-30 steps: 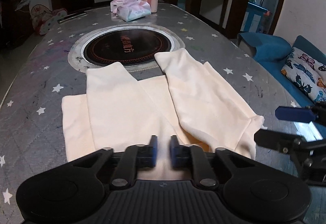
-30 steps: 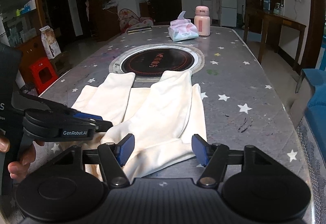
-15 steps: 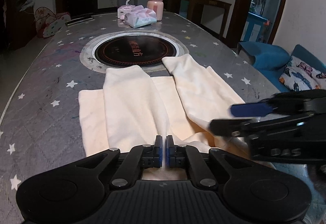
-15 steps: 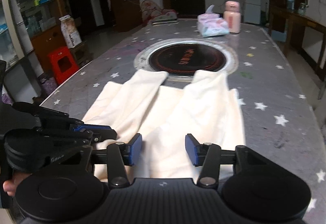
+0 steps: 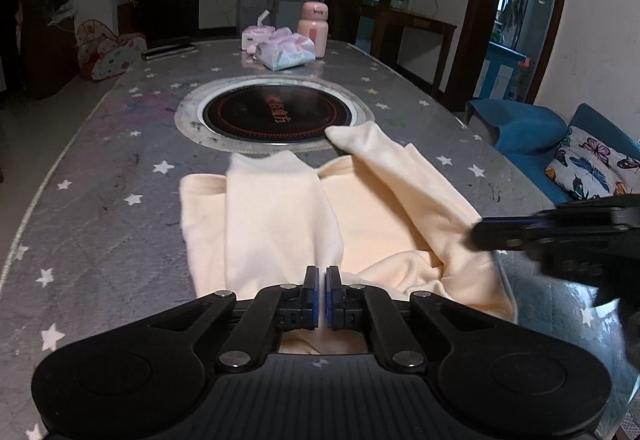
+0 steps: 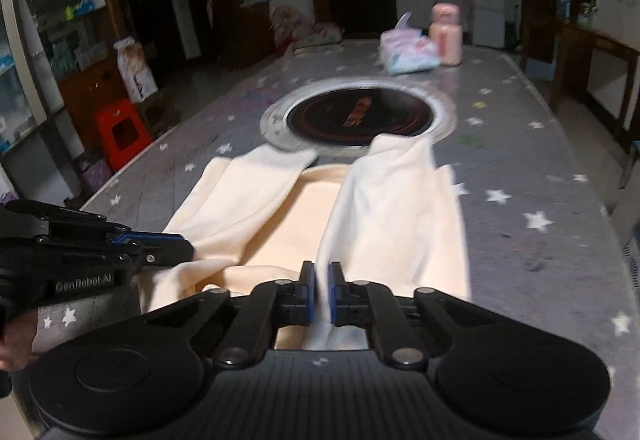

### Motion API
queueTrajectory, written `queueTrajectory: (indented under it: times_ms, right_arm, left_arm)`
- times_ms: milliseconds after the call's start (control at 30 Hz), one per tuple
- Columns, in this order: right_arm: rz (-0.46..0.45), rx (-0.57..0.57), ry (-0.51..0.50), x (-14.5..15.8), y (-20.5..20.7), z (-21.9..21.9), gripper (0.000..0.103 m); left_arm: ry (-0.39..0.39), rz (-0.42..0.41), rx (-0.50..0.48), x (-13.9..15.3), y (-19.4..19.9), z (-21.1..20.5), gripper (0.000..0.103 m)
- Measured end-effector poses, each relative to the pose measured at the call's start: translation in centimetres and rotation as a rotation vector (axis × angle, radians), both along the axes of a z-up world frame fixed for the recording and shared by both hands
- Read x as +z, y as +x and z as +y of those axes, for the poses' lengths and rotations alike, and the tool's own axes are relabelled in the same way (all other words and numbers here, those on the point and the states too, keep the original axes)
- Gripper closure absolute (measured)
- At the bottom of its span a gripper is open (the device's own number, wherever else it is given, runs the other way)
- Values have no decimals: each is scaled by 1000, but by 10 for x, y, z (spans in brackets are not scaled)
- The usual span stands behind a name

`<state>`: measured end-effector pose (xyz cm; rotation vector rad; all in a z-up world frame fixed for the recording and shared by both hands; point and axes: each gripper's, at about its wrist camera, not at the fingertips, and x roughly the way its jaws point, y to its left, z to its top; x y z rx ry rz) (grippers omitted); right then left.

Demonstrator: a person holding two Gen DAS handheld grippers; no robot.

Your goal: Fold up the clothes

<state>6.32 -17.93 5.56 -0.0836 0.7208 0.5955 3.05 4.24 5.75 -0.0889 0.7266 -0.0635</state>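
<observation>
Both grippers, left gripper (image 5: pixel 322 292) and right gripper (image 6: pixel 321 294), are clenched on the cream garment's (image 5: pixel 276 215) near hem; I'd lift evenly and carry it toward the hotplate (image 5: pixel 276 113), keeping the hem taut.

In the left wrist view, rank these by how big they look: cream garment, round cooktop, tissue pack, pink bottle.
1. Cream garment
2. Round cooktop
3. Tissue pack
4. Pink bottle

The garment lies nearest the camera, so that exaggerates its size.
</observation>
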Motion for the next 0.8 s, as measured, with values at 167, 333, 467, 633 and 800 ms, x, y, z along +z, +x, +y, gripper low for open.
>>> queueTrajectory:
  times_ms: [167,333,467,633,800]
  right_arm:
    - [-10,-31,7,8,-28,-32,100]
    - [-13,-6,-41,10,-41,-37,93]
    - [-35,22,-38,12,-32,-21,78]
    - [-33,54,-62,4,2,10,74]
    - [8,41,-77,-7,36,28,74]
  left_arm:
    - [-5,-9,15,4,-22,6,100]
    - [-15,5,35,0,-43,12,102]
    - [-13,23,43,-2,-52,14,102]
    - [-19,19,60,4,-41,18,93]
    - [-3,23,76,0,-11,17,62]
